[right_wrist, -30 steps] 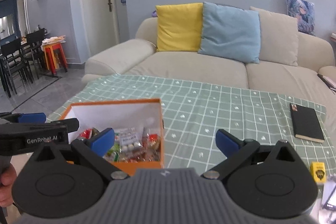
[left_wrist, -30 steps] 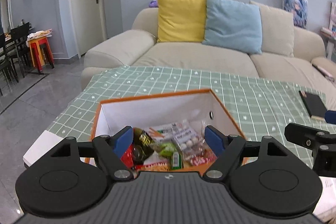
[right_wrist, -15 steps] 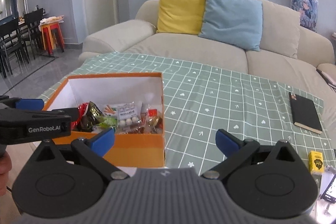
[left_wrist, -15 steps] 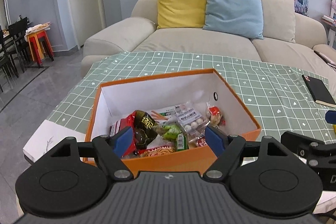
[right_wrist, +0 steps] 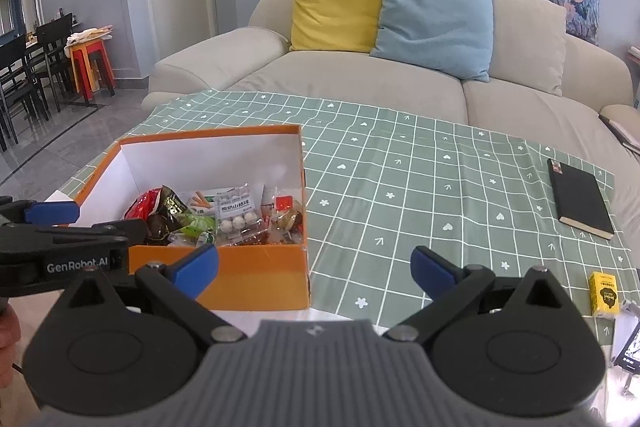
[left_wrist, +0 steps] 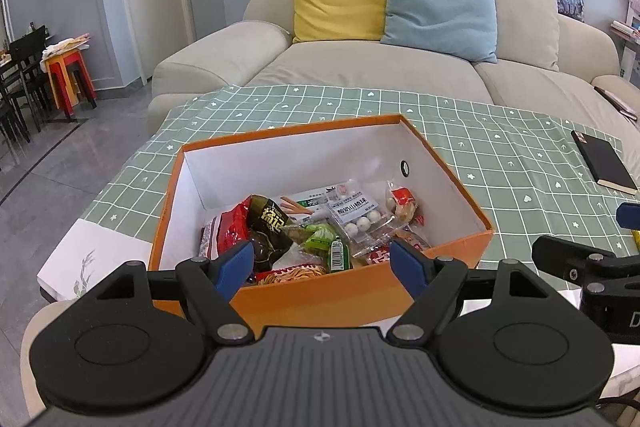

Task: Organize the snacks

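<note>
Here we hold the left hand-held gripper (left_wrist: 322, 261) spread and empty above the orange box (left_wrist: 360, 291) on the tabletop (right_wrist: 420, 187), where the snack packets (left_wrist: 320, 223) lie heaped; our right hand-held gripper (right_wrist: 314, 267) waits beside it, agape too.

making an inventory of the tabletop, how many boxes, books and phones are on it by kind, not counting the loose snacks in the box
orange box: 1
small yellow carton: 1
black notebook: 1
phone, only partly in view at the frame edge: 1
total: 4
</note>
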`<move>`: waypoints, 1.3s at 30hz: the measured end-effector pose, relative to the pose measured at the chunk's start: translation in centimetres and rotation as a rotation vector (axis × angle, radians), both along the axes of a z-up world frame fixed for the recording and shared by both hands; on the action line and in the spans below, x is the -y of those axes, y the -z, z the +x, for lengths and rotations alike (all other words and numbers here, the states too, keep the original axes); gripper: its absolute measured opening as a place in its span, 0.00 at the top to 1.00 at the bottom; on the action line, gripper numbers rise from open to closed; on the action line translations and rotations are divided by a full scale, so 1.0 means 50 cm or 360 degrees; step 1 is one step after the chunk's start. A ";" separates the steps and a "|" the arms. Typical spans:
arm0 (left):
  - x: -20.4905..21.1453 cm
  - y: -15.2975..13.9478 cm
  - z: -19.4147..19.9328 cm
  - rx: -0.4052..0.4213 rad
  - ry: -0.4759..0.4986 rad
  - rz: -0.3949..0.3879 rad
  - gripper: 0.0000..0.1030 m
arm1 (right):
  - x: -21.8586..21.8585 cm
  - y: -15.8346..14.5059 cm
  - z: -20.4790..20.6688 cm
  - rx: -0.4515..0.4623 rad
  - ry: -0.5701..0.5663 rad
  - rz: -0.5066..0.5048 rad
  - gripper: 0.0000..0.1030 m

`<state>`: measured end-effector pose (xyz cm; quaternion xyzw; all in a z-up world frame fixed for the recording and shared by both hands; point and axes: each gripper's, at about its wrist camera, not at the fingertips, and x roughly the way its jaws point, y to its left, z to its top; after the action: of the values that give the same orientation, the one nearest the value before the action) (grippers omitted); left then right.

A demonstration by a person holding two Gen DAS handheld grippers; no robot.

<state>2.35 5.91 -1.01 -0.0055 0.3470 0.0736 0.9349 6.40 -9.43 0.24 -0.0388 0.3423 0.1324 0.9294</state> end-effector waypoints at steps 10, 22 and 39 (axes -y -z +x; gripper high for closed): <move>-0.003 0.002 0.003 -0.0017 -0.0017 0.0003 0.12 | -0.001 0.002 0.000 -0.0001 0.0004 -0.0001 0.04; -0.005 0.004 0.005 -0.0037 -0.0022 0.0009 0.12 | 0.003 0.008 0.005 -0.0012 0.0018 -0.0012 0.04; -0.003 0.002 0.006 -0.0042 -0.0017 0.0009 0.12 | 0.013 0.005 0.009 -0.0025 0.0029 -0.0001 0.04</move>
<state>2.68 6.05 -1.10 -0.0037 0.3590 0.0796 0.9299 6.86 -10.10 0.00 -0.0350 0.3499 0.1240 0.9279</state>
